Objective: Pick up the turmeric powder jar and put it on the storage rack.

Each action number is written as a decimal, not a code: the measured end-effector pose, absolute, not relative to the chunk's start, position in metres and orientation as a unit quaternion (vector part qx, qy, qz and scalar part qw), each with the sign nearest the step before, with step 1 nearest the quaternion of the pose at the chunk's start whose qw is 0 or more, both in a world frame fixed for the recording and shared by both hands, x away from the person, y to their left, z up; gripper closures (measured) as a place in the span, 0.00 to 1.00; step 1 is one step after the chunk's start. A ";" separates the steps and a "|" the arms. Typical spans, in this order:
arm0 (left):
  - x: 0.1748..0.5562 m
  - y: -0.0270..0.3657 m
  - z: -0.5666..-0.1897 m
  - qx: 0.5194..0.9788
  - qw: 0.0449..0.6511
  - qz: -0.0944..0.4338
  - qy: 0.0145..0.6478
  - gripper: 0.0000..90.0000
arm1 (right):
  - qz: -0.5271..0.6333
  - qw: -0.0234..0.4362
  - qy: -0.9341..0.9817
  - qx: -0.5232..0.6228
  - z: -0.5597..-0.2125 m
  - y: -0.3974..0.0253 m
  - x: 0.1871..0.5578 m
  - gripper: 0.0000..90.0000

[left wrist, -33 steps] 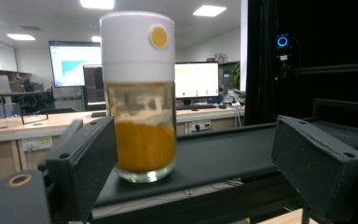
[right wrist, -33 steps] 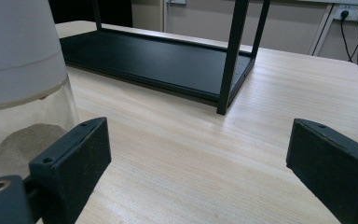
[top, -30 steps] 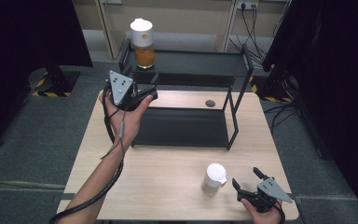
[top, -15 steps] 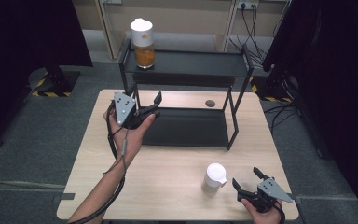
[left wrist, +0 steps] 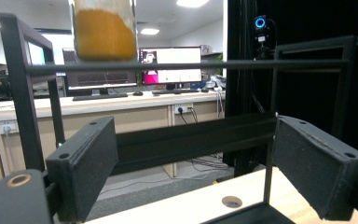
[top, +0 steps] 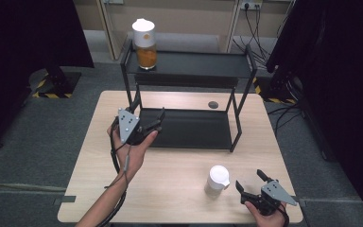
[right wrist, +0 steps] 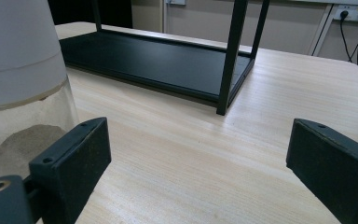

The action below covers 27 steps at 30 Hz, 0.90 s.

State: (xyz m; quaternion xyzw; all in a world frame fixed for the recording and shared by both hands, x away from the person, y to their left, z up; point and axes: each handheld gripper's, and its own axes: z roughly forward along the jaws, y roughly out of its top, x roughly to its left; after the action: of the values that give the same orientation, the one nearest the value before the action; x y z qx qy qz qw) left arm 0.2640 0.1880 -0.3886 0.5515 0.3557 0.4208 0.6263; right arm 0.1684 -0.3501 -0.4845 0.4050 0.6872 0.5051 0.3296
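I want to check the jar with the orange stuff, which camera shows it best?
The high view: the orange-filled jar shows whole, white lid included, on the shelf's top left. The left gripper view shows just its orange body from below.

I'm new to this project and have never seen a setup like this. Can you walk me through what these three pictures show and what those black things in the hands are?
A person sits at a wooden table and holds a hand-operated tool in each hand. Each tool ends in two black jaws that pinch things.

The high view looks down from above. The left gripper is raised near the black two-level shelf rack; the right gripper rests low at the table's near edge. Both are open and hold nothing.

The other two pictures come from small cameras riding on the tools, looking out between the jaws. The left gripper view looks through the rack toward an orange-filled jar on the top shelf, the same jar at the rack's back left corner from above. The right gripper view shows a white-lidded jar just beside its jaw, standing on the table.
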 end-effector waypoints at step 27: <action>0.235 0.191 -0.455 0.595 0.600 0.391 0.365 0.15 | 0.508 0.329 0.685 0.405 -0.485 -0.351 0.168 0.07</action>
State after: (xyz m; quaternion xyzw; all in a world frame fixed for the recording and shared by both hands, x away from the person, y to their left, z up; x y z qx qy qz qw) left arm 0.2346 0.1913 -0.4554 0.5953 0.3650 0.3907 0.5998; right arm 0.1681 -0.3510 -0.4853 0.4052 0.6853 0.5078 0.3292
